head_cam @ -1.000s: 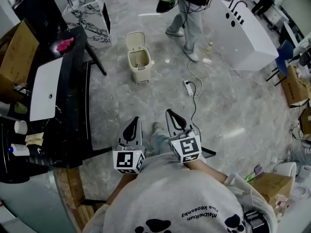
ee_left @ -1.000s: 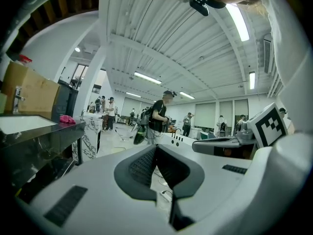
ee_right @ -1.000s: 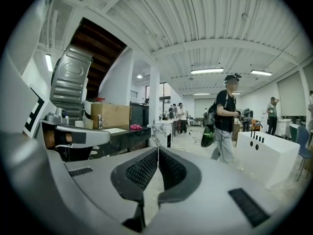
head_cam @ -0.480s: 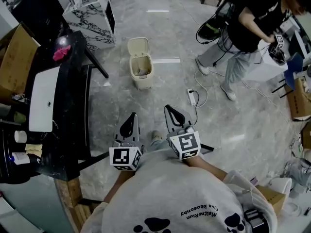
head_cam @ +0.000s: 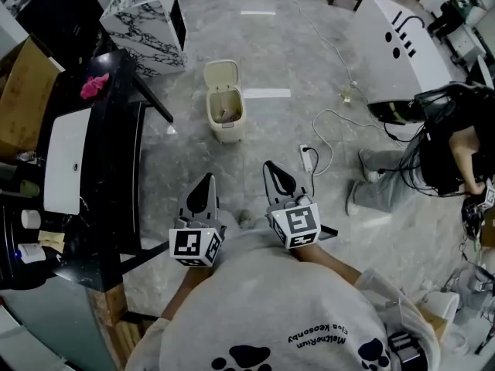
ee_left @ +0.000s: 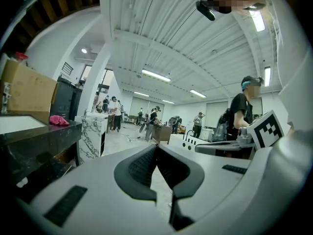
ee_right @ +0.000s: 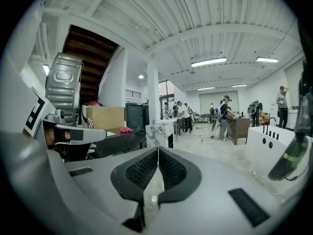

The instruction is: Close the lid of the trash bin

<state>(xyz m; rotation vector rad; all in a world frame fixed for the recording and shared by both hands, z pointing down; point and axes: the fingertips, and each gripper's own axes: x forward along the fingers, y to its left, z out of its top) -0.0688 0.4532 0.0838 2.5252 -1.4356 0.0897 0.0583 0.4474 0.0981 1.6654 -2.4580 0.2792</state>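
Nearest, the left gripper point(head_cam: 206, 178) and right gripper point(head_cam: 271, 168) are held low, each with its fingers pressed together on nothing. Well ahead on the floor point(head_cam: 271, 130) stands the trash bin point(head_cam: 225, 114), more in line with the left gripper. Its lid point(head_cam: 221, 73) is raised at the far edge.

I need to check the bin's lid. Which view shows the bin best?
The head view: the bin is in full sight there, with its lid up. Neither gripper view shows it.

Bare floor point(head_cam: 224, 172) leads to trash bin point(head_cam: 224, 118) (black table point(head_cam: 112, 195) flanks left).
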